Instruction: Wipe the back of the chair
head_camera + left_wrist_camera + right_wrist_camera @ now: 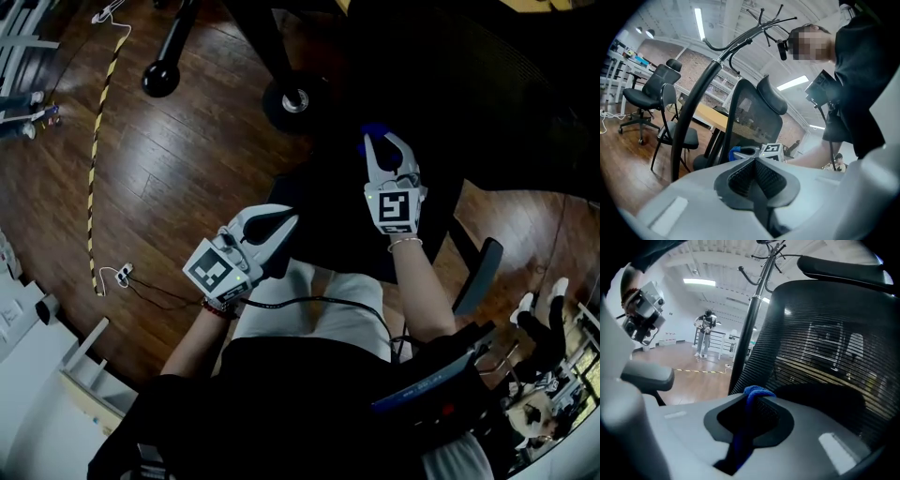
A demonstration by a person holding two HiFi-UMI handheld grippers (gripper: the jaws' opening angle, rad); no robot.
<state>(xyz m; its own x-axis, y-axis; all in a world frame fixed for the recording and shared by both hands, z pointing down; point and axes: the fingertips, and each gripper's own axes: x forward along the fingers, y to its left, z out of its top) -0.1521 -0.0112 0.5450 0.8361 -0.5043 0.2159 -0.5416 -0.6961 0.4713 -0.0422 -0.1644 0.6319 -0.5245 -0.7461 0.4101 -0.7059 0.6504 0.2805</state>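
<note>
My right gripper [753,405] has its jaws clamped on a blue cloth [753,392]. The cloth runs down the slot between them and bunches into a small loop above the tips. In the head view that right gripper [382,142] sits right of center, tips toward the top of the frame, and the blue cloth [373,131] shows just past them.

The chair back [825,343], dark mesh with light showing through, fills the right half of the right gripper view, close in front of the cloth. I cannot tell whether the two touch. The headrest [843,268] crosses the upper right above it. In the head view the chair back [497,84] is the dark mass across the upper right.

My left gripper [754,160] has its jaws pressed together with nothing between them. In the head view the left gripper [281,223] is left of center, well apart from the chair's mesh, angled toward the upper right.

Beyond its tips in the left gripper view, the chair back [754,117] stands upright at center, with the blue cloth [736,152] near its lower part. The curved pole of a coat stand [698,93] rises just left of it. A second office chair [651,89] stands at the left edge.

An armrest [478,272] juts out at the lower right of the head view. A striped tape [94,159] trails down the wooden floor [187,159] at the left.
</note>
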